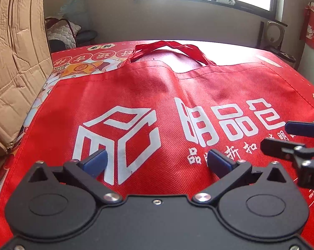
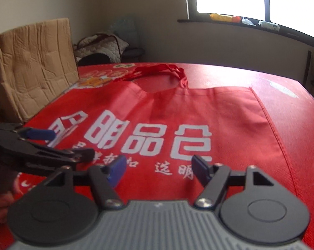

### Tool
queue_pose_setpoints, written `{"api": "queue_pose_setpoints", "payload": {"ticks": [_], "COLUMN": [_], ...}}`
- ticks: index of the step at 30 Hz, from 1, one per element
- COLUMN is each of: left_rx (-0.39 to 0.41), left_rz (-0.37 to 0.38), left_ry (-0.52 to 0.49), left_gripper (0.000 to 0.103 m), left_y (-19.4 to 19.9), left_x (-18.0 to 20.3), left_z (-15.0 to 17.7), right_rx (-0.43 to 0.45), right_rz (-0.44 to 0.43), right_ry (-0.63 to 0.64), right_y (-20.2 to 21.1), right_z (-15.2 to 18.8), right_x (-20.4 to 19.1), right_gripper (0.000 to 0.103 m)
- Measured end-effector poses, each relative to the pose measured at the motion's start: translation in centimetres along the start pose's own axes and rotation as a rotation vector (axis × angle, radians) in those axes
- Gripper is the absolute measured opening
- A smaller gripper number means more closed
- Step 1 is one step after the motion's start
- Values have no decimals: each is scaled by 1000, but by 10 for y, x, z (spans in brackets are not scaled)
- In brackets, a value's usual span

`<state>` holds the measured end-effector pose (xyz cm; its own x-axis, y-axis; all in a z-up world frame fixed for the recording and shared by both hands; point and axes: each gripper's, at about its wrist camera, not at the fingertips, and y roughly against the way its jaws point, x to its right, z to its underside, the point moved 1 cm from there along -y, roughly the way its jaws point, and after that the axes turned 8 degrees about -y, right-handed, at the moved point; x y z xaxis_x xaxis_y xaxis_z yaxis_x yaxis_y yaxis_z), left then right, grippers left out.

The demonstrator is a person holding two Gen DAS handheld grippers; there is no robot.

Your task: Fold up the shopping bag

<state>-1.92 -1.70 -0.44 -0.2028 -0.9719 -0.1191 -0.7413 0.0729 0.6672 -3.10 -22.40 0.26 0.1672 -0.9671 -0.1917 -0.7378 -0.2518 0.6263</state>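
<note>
Red shopping bag (image 1: pixel 148 104) is lying flat on the red printed tablecloth (image 1: pixel 88 56), handles (image 1: pixel 169 48) at the far end near the window. Both grippers are tilted down over the near edge of the bag, side by side. Left gripper (image 1: pixel 157 160) has its jaws spread wide, nothing between them. Right gripper (image 2: pixel 159 166) is wide apart too, nothing gripped. Crumpled cardboard box (image 1: pixel 15 66) sits off to the left.
</note>
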Motion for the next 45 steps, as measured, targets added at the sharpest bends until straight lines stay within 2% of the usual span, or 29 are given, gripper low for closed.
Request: {"api": "queue_pose_setpoints", "payload": {"ticks": [1, 2, 5, 17, 22, 28, 31, 35, 41, 45], "left_rx": [0, 1, 1, 5, -8, 12, 0, 4, 7, 13], "left_rz": [-1, -1, -3, 3, 5, -37, -72, -77, -106, -95], "left_ry": [0, 1, 2, 7, 9, -7, 60, 63, 96, 106], "left_gripper": [103, 103, 103, 103, 103, 103, 103, 103, 103, 103], "left_y": [0, 0, 0, 1, 16, 39, 40, 39, 40, 41], "left_x": [0, 0, 0, -3, -18, -49, -60, -58, -63, -66], "left_z": [0, 0, 0, 1, 15, 41, 43, 42, 43, 44], "right_rx": [-4, -9, -22, -28, -27, -27, -27, -23, 75, 32], "right_rz": [-3, -6, 26, 19, 18, 18, 18, 23, 27, 16], "right_ry": [12, 23, 61, 59, 60, 60, 61, 71, 156, 239], "right_y": [1, 1, 0, 2, 1, 1, 0, 2, 18, 14], "right_z": [1, 3, 7, 4, 3, 3, 3, 4, 4, 6], "right_x": [0, 1, -2, 3, 4, 4, 4, 4, -20, -50], "right_gripper": [87, 95, 102, 102, 102, 102, 102, 102, 102, 102]}}
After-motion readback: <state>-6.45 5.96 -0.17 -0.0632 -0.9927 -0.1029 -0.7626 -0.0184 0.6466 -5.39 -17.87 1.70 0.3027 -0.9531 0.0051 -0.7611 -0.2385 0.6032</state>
